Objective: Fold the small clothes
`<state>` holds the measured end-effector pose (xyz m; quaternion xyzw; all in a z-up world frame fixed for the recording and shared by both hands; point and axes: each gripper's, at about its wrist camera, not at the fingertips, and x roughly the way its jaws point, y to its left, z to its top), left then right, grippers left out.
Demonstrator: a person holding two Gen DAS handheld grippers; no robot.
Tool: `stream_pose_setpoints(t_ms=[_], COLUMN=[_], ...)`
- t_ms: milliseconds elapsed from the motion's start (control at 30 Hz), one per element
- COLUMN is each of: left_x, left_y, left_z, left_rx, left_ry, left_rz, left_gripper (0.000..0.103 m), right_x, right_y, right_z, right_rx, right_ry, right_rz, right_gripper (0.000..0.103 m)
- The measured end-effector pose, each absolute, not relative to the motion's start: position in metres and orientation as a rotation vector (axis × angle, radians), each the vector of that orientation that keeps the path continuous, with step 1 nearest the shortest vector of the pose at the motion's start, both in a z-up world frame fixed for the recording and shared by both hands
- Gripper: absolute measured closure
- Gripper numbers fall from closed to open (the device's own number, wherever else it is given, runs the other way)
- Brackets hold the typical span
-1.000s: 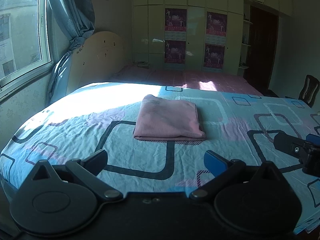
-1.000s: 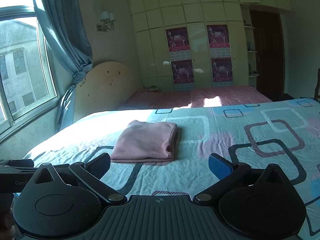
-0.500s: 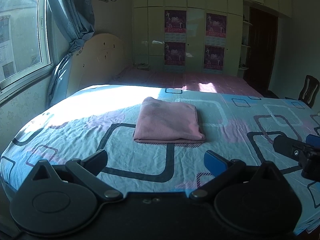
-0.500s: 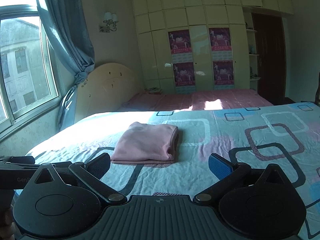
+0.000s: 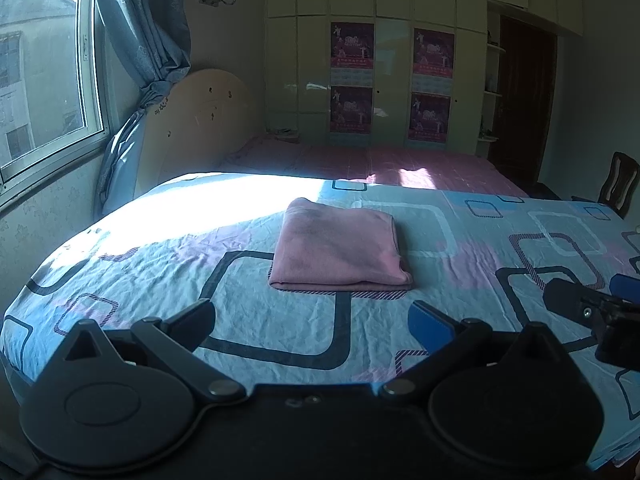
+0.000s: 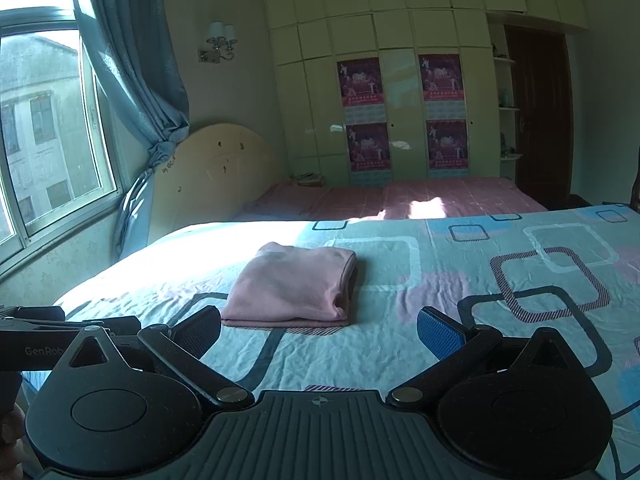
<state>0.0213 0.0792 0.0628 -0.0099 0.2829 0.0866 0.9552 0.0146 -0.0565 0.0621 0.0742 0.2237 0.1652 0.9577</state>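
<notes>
Bedroom. Bed [image 5: 280, 320] in patterned blue sheet, rounded-square print, foreground. Left of the bed: window [image 6: 44, 128] with blue curtain [image 6: 132, 60], tied low; sunlight falls on the bed's far left part. Beyond the bed: second bed [image 6: 400, 200], pink cover, curved pale headboard [image 6: 216, 168]. Behind it: cream wardrobe wall [image 6: 400, 80], four purple posters [image 6: 360, 80]. Wall lamp [image 6: 218, 42] left of wardrobe; dark door [image 6: 540, 112] right.
</notes>
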Motion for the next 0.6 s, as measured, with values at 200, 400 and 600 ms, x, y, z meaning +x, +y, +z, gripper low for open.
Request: stream_pose_setpoints(t_ms=[200,400,600], left_x=[0.0214,0.0218,0.0228], left_y=[0.0789,0.0819,0.0857], left_z=[0.0629,0.0611,0.0613], left_rx=[-0.015,-0.012,-0.017], left_ry=[0.575,0.58,0.582], left_rz=[0.177,0.179,0.184], left_gripper=[0.0,0.0,0.0], right_x=[0.0147,0.0158,0.0179], right_y=[-0.0566,-0.0559,-0.0535], right_z=[0.0628,0.062,0.0609], right_rx=[0.146,0.146,0.142], right_ry=[0.456,0.46,0.465], right_rz=[0.336,0.338,0.34], right_gripper=[0.0,0.0,0.0])
